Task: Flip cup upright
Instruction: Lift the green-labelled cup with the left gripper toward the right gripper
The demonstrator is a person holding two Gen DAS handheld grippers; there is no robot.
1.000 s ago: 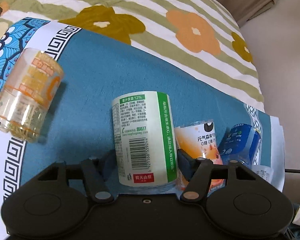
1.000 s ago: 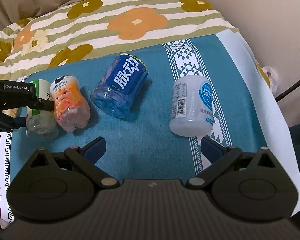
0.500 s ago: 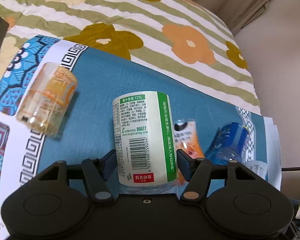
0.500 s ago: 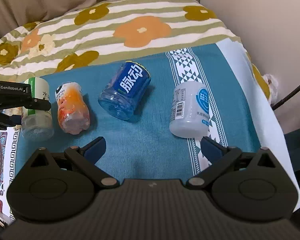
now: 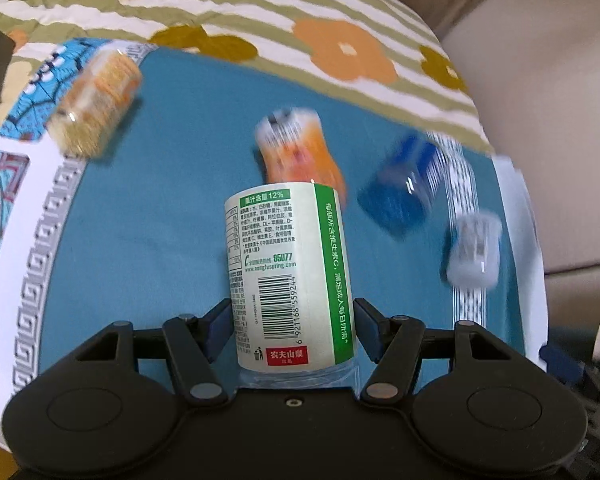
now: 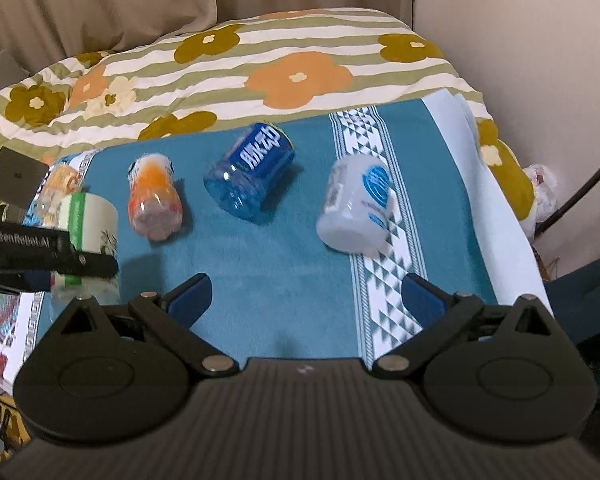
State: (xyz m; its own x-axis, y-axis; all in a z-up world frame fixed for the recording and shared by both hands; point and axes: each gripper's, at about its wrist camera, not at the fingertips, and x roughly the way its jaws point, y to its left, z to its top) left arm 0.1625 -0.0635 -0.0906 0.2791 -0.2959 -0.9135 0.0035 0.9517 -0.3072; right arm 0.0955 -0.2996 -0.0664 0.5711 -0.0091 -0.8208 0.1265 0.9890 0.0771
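Note:
My left gripper [image 5: 292, 330] is shut on a clear cup with a white and green label [image 5: 290, 276], held above the teal cloth [image 5: 148, 248]. From the right wrist view the same cup [image 6: 88, 224] is at the far left in the left gripper [image 6: 52, 256], roughly upright. My right gripper [image 6: 306, 298] is open and empty over the teal cloth [image 6: 284, 280]. An orange cup [image 6: 154, 196], a blue cup [image 6: 250, 174] and a white cup [image 6: 354, 204] lie on their sides.
A yellow-orange cup [image 5: 96, 104] lies on its side at the cloth's left edge. A floral striped quilt [image 6: 260, 60] covers the far part of the bed. A wall [image 6: 540, 60] and the cloth's edge are on the right.
My left gripper has lifted the green-label cup up and back from the cloth, so the other cups look farther away. My right gripper has pulled back and up slightly.

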